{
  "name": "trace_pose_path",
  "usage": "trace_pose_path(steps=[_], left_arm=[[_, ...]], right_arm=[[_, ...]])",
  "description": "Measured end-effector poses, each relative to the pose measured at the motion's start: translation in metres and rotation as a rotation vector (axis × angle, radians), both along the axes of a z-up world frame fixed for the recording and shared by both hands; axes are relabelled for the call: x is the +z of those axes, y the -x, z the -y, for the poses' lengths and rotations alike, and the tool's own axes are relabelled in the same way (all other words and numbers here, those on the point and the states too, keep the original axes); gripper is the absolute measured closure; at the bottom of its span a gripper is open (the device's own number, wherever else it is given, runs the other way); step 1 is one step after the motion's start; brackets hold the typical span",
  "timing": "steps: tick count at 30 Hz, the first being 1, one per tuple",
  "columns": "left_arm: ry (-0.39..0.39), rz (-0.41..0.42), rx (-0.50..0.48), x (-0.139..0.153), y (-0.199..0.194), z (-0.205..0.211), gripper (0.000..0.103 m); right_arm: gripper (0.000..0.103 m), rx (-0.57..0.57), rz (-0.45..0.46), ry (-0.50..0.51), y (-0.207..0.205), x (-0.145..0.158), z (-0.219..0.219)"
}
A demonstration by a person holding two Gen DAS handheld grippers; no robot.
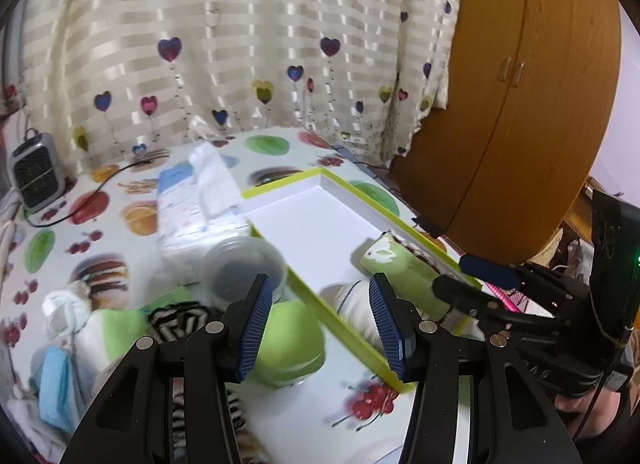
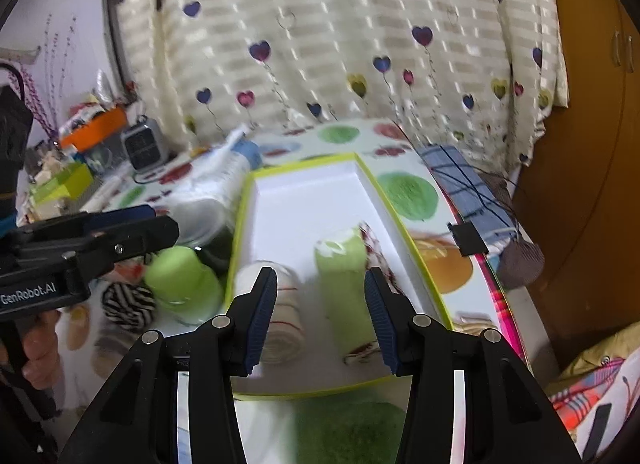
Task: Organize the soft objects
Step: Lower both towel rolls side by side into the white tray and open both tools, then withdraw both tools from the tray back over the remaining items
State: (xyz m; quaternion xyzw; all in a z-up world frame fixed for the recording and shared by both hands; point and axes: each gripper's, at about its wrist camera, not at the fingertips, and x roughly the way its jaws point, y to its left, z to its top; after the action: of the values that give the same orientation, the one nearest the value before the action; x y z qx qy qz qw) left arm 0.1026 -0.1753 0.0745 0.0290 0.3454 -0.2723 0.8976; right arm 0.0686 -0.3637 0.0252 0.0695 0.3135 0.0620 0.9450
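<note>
Left wrist view. The left gripper [image 1: 320,324] hangs with jaws apart and nothing between the pads, above the near wall of the tray [image 1: 352,328]. Inside the tray lie a green roll [image 1: 404,268] and, partly hidden behind the right finger, a white roll [image 1: 354,304]. Outside it, on the tablecloth [image 1: 304,424], wait a green bundle [image 1: 292,340], a striped bundle [image 1: 180,320] and a loose pile of cloths [image 1: 68,344]. Judged from this, roughly two items are stowed and several remain.

Right wrist view. The right gripper [image 2: 320,320] also stands open and empty, over the tray's near end. The green roll [image 2: 346,284] and white roll [image 2: 276,312] lie side by side near the front, their long axes parallel to the tray's long walls, pointing away from the camera. The far half of the tray is bare.
</note>
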Motion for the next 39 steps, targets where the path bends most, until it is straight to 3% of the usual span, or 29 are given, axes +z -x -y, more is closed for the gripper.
trace_pose_path(steps=[10,13,31,39], left_arm=[[0.015,-0.019,0.090,-0.009,0.023,-0.046,0.053],[0.029,-0.023,0.113,-0.011,0.030,-0.059,0.053],[0.065,-0.090,0.253,-0.033,0.061,-0.122,0.053],[0.037,-0.074,0.308,-0.038,0.080,-0.147,0.053]], right_arm=[[0.056,0.085,0.064,0.002,0.022,0.007,-0.025],[0.051,0.126,0.075,0.006,0.029,0.008,-0.035],[0.051,0.227,-0.024,0.023,0.054,0.008,-0.086],[0.051,0.263,-0.033,0.033,0.063,0.010,-0.110]])
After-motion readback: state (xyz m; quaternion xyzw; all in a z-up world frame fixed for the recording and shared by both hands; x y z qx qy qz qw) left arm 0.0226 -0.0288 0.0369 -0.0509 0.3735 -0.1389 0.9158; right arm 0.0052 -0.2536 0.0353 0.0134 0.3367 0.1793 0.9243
